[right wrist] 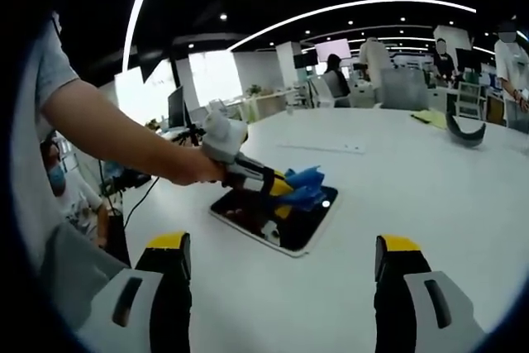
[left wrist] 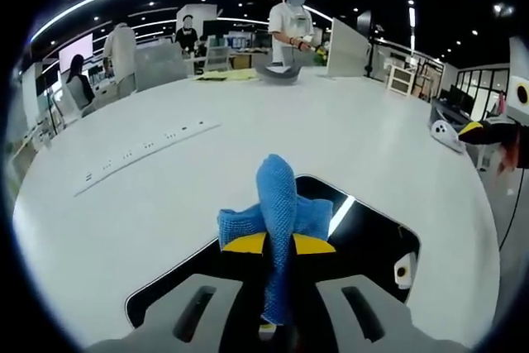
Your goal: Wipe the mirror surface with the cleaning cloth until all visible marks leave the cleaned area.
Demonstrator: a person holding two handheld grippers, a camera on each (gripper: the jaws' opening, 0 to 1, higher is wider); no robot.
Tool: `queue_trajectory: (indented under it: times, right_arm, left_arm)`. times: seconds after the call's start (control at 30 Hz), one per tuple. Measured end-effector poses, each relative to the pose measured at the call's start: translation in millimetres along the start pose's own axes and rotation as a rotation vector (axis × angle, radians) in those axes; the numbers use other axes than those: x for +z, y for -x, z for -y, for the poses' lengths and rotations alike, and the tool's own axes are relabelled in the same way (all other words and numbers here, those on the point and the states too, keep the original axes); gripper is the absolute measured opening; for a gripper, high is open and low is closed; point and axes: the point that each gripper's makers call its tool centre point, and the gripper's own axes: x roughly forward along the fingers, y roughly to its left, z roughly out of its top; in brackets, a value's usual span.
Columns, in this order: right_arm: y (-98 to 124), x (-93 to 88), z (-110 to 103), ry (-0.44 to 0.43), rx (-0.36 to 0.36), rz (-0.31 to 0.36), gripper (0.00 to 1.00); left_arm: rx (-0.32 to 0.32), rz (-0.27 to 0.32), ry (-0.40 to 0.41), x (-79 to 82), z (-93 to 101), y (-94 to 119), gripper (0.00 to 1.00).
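Left tongs (left wrist: pixel 277 320) pinching the blue cleaning cloth (left wrist: pixel 277 204) right above the mirror (left wrist: pixel 372 245) on the desk (left wrist: pixel 248 155); right tongs (right wrist: pixel 281 274) spread, farther back, idle.

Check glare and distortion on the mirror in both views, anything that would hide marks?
Left gripper view: the mirror reads nearly black, with one bright ceiling-light streak beside the blue cloth held in the left gripper; fisheye bends the white table edge. Right gripper view: mirror small and dark, slightly soft, no marks resolvable; right gripper open, sharp in the foreground.
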Motion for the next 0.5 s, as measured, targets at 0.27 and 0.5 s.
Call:
queue_trajectory:
  times: [0.27, 0.5]
  right_arm:
    - [4.9, -2.5, -2.6, 0.010, -0.005, -0.005, 0.92]
    - [8.5, -2.4, -8.1, 0.009, 0.004, -0.003, 0.92]
  left_arm:
    - [0.010, -0.014, 0.027, -4.3, 2.8, 5.7, 0.08]
    - [0.009, -0.024, 0.022, -10.3, 9.2, 12.0, 0.09]
